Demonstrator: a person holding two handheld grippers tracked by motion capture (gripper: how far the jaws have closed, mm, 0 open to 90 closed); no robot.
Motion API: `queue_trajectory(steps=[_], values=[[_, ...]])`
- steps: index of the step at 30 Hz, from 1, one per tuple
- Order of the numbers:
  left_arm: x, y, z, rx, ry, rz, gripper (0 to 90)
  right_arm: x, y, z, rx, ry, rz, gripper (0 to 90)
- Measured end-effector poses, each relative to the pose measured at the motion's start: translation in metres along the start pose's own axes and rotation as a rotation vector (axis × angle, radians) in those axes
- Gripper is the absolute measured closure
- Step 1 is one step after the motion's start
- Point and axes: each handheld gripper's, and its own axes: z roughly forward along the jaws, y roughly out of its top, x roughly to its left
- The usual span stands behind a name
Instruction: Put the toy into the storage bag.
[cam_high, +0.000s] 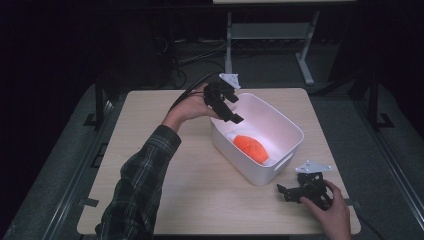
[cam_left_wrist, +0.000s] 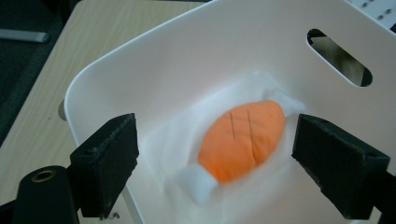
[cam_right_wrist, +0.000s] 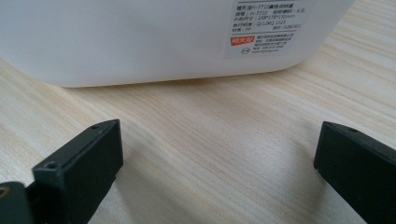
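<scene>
- An orange plush toy (cam_left_wrist: 243, 139) with white ends lay on the floor of a white plastic bin (cam_high: 287, 125), slanted across it, touching neither gripper.
- The bin stood on a light wooden table (cam_high: 165, 190), turned at an angle to the edges, with a slot handle (cam_left_wrist: 339, 57) cut in its far wall.
- The left gripper (cam_high: 226, 107) hung over the bin's near-left rim, held in the left hand (cam_high: 187, 111); its jaws were spread wide and empty, the toy lying below and between them in the left gripper view.
- A plaid sleeve (cam_high: 137, 190) covered that forearm.
- The right gripper (cam_high: 289, 193) rested low at the table just beside the bin's near corner, in the right hand (cam_high: 334, 214); its jaws were spread apart over bare wood, gripping nothing.
- A printed label (cam_right_wrist: 266, 25) showed on the bin's outer wall in the right gripper view.
</scene>
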Motion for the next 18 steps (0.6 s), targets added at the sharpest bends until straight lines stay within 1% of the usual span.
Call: queue_trajectory(steps=[2,5,6,7,9,11,13,18], values=[[-0.002,-0.004,-0.006,-0.012,0.005,-0.009,13.7,0.000,0.000,0.000,0.000,0.000,0.000,0.7],[-0.005,-0.009,-0.011,-0.008,0.020,-0.012,13.7,0.000,0.000,0.000,-0.001,0.001,-0.001,0.7],[-0.007,-0.013,-0.013,-0.022,0.025,-0.020,13.7,0.000,0.000,0.000,-0.001,0.001,-0.001,0.7],[-0.007,-0.015,-0.015,-0.023,0.030,-0.019,13.8,0.000,0.000,0.000,-0.001,0.001,0.001,0.7],[-0.010,-0.020,-0.019,-0.033,0.039,-0.034,13.7,0.000,0.000,0.000,-0.002,0.001,-0.002,0.7],[-0.012,-0.025,-0.023,-0.029,0.048,-0.031,13.7,0.000,0.000,0.000,-0.001,0.002,0.000,0.7],[-0.014,-0.034,-0.028,-0.036,0.061,-0.049,13.7,0.000,0.000,0.000,-0.001,0.002,0.000,0.7],[-0.022,-0.049,-0.039,-0.037,0.089,-0.062,13.7,0.000,0.000,0.000,-0.001,0.001,-0.001,0.7]])
